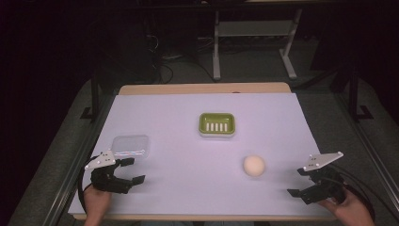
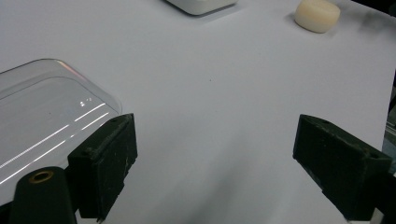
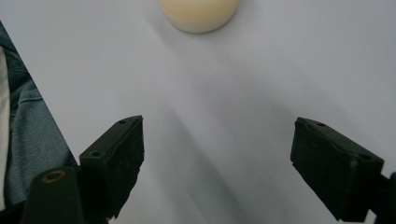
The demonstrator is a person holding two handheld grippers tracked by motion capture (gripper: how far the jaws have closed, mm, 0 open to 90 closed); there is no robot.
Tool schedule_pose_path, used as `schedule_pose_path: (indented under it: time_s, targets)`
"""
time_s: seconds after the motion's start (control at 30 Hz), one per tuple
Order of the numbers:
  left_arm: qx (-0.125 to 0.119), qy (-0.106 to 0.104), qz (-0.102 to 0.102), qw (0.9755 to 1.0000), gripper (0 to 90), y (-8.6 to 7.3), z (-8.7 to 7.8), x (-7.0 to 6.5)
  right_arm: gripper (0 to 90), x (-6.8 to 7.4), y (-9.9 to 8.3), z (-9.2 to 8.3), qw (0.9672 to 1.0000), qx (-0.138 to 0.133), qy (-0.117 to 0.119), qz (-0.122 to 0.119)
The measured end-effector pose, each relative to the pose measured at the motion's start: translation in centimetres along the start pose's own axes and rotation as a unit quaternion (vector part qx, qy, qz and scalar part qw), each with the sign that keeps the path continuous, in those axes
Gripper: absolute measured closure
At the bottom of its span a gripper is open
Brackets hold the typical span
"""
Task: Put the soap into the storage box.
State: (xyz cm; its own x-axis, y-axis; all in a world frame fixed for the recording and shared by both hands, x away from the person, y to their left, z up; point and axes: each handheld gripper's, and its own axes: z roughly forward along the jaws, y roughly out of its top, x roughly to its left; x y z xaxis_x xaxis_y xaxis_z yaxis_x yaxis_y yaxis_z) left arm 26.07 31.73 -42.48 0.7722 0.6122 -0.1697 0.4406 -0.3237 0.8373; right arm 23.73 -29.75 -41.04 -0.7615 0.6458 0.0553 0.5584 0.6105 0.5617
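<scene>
A round cream soap bar (image 1: pixel 254 165) lies on the white table sheet (image 1: pixel 188 155), right of centre. A green soap dish (image 1: pixel 217 124) with a slotted white insert sits at mid-table. A clear plastic lid (image 1: pixel 131 145) rests flat at the left. My left gripper (image 1: pixel 132 170) hovers open just in front of the lid, whose corner (image 2: pixel 56 112) lies beside its left jaw. My right gripper (image 1: pixel 297 181) stands open at the front right, with the soap (image 3: pixel 198 14) straight ahead of its jaws. Nothing sits between either pair of jaws.
The sheet covers a wooden tabletop (image 1: pixel 202 88) whose far edge shows. Metal rails (image 1: pixel 70 174) run along both sides of the table. A white desk frame (image 1: pixel 254 42) and cables stand on the dark floor beyond. Blue trouser cloth (image 3: pixel 28 135) shows past the table's near edge.
</scene>
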Motion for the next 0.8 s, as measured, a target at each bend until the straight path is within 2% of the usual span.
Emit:
schedule_pose_path:
  time_s: [0.13, 0.3, 0.33, 0.53, 0.8]
  targets:
    - [0.0, 0.001, 0.0, 1.0, 12.9, 0.0, -0.1, 0.0, 16.0, 0.3, 1.1, 0.0, 0.9999, 0.001, 0.003, -0.012]
    - [0.0, 0.001, 0.0, 1.0, 12.9, 0.0, -0.1, -0.1, 15.5, 0.4, 2.2, 0.4, 0.9999, 0.004, 0.006, -0.015]
    - [-0.002, 0.001, -0.001, 1.0, 12.9, 0.0, -0.2, -0.1, 15.5, 0.2, 2.9, 0.7, 0.9996, 0.006, 0.011, -0.024]
    - [-0.004, 0.002, -0.004, 1.0, 12.9, -0.1, -0.3, 0.0, 15.5, -0.3, 4.5, 1.4, 0.9993, 0.016, 0.019, -0.026]
    - [-0.005, 0.001, -0.003, 1.0, 12.9, 0.0, -0.4, 0.0, 15.4, -0.4, 6.7, 2.1, 0.9983, 0.028, 0.025, -0.046]
